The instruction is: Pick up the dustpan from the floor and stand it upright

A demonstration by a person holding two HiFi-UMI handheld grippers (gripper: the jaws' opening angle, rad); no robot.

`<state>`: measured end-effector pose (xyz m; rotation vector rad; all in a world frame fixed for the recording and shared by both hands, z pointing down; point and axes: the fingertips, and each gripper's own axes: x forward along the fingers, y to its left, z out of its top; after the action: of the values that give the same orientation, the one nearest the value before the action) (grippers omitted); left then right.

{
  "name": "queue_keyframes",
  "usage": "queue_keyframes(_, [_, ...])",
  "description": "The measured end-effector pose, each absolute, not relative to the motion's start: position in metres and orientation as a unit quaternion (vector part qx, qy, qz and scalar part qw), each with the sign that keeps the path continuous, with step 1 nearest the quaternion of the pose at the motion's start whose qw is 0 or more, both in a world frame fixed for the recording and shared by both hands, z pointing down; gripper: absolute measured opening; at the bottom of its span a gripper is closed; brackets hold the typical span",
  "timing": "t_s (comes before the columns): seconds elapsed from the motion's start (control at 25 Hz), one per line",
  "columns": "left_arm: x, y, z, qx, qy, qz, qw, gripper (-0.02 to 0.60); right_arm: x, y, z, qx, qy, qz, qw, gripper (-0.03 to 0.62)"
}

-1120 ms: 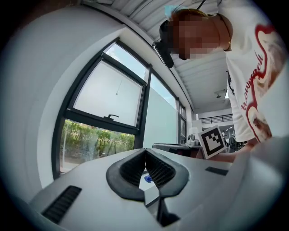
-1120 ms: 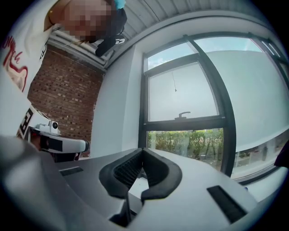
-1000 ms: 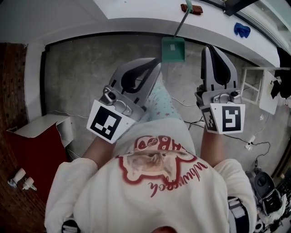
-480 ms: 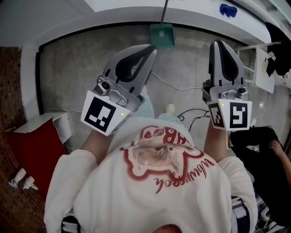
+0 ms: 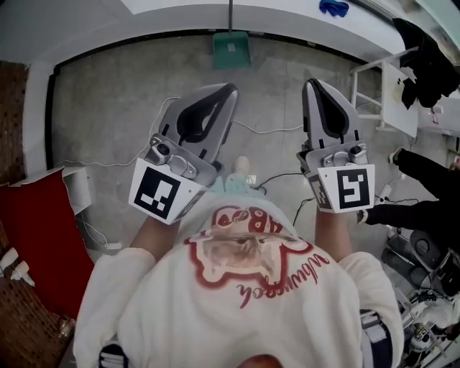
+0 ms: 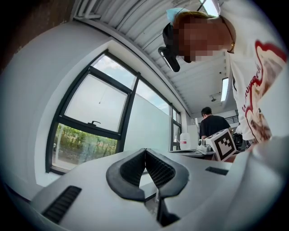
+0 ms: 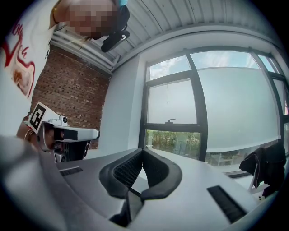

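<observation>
While dustpan (image 5: 231, 50) sits far ahead on concrete floor (image 5: 122, 108), pan by white wall base, thin handle (image 5: 231, 13) running up out of frame, both claws clenched and empty: left gripper (image 5: 228, 91), right gripper (image 5: 315, 86), both well short of it. Step judged: approach. Advice: open jaws before reach; grip handle, not pan; mind cable (image 5: 266, 130) underfoot.

Green dustpan (image 5: 231, 50), mottled grey floor (image 5: 115, 115), red board (image 5: 36, 230), possibly blue cloth (image 5: 334, 8)
</observation>
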<state>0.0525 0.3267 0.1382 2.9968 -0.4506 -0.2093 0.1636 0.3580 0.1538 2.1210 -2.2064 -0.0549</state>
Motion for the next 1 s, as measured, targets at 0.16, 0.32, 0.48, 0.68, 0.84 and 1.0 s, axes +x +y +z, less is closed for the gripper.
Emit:
queue_keyframes(0.16, [0.044, 0.346, 0.129, 0.984, -0.158, -0.07, 0.04, 0.018, 0.153, 0.375, 0.15, 0.685, -0.727, -0.023, 0.038, 0.025])
queue_keyframes(0.32, [0.038, 0.357, 0.122, 0.986, -0.147, -0.067, 0.043, 0.019, 0.137, 0.378, 0.14, 0.681, -0.732, -0.022, 0.027, 0.025])
queue_keyframes(0.48, [0.031, 0.361, 0.115, 0.989, -0.13, -0.065, 0.037, 0.018, 0.12, 0.379, 0.131, 0.678, -0.735, -0.015, 0.005, 0.025])
queue_keyframes(0.68, [0.019, 0.362, 0.113, 0.989, -0.125, -0.066, 0.046, 0.018, 0.094, 0.378, 0.128, 0.663, -0.748, -0.009, 0.014, 0.024])
queue_keyframes(0.84, [0.009, 0.362, 0.108, 0.989, -0.121, -0.072, 0.039, 0.018, 0.08, 0.378, 0.126, 0.658, -0.753, -0.013, 0.017, 0.025])
queue_keyframes(1.0, [0.004, 0.352, 0.101, 0.989, -0.122, -0.076, 0.03, 0.018, 0.078, 0.372, 0.119, 0.659, -0.752, -0.017, 0.02, 0.025])
